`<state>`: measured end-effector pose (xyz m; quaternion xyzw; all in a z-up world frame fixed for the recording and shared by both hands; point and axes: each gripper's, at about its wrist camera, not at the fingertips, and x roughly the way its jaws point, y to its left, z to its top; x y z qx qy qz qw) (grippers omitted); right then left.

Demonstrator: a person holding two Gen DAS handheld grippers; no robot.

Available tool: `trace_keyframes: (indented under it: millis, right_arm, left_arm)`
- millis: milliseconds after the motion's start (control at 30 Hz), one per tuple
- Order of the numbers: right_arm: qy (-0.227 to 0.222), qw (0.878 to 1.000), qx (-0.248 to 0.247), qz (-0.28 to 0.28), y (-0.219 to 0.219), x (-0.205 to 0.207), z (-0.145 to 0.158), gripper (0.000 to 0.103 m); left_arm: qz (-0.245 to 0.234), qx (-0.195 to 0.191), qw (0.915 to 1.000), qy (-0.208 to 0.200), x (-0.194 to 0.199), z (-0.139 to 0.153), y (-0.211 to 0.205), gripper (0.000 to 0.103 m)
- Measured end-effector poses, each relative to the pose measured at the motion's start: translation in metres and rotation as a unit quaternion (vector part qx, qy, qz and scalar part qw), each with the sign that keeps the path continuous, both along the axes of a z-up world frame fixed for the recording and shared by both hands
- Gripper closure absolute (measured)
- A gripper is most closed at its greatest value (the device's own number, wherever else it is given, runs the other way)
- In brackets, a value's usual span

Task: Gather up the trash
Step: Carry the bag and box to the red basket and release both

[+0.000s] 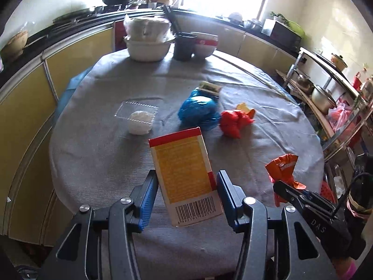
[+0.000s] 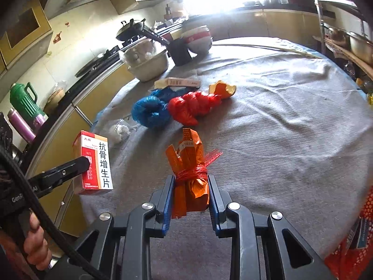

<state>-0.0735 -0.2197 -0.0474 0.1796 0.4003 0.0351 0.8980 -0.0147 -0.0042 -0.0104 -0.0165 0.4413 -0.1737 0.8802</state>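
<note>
My left gripper (image 1: 186, 175) is shut on a red, yellow and white medicine box (image 1: 181, 154), holding it upright above the grey-clothed round table (image 1: 105, 158). The right wrist view shows the same box (image 2: 98, 163) at the left, off the table, with a black finger (image 2: 70, 166) against it. My right gripper (image 2: 191, 179) is shut on an orange wrapper bundle (image 2: 190, 154) tied with red string, also lifted. From the left wrist, that bundle (image 1: 282, 165) shows at the right. On the table lie a blue bag (image 1: 198, 109), a red bag (image 1: 233, 121) and an orange peel (image 1: 246, 109).
A flat small box (image 1: 209, 87) lies behind the blue bag. A clear plastic tray with a white wad (image 1: 137, 119) sits at the left. A white basin (image 1: 149, 49), dark cup (image 1: 184, 46) and bowls (image 1: 206, 44) stand at the far edge. A red mesh bag (image 2: 359, 245) hangs at lower right.
</note>
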Motion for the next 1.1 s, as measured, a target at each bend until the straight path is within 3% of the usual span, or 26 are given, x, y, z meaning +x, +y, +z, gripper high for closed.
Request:
trace_keyframes:
  millis: [433, 867, 933, 1100]
  right_arm:
    - [-0.022, 0.999, 0.0, -0.05, -0.049, -0.037, 0.018, 0.072]
    - [-0.057, 0.991, 0.003, -0.121, -0.115, -0.083, 0.034, 0.072]
    - [-0.056, 0.99, 0.012, -0.132, -0.129, -0.09, 0.032, 0.072]
    - [-0.024, 0.99, 0.079, -0.118, -0.154, -0.095, 0.008, 0.072]
  left_arm:
    - [-0.053, 0.057, 0.9954, -0.055, -0.036, 0.026, -0.06, 0.05]
    - [-0.126, 0.104, 0.9813, -0.102, -0.066, 0.039, -0.134, 0.05]
    - [-0.134, 0.105, 0.9795, -0.108, -0.067, 0.038, -0.143, 0.05]
    - [-0.135, 0.093, 0.9833, -0.078, -0.056, 0.023, -0.148, 0.05]
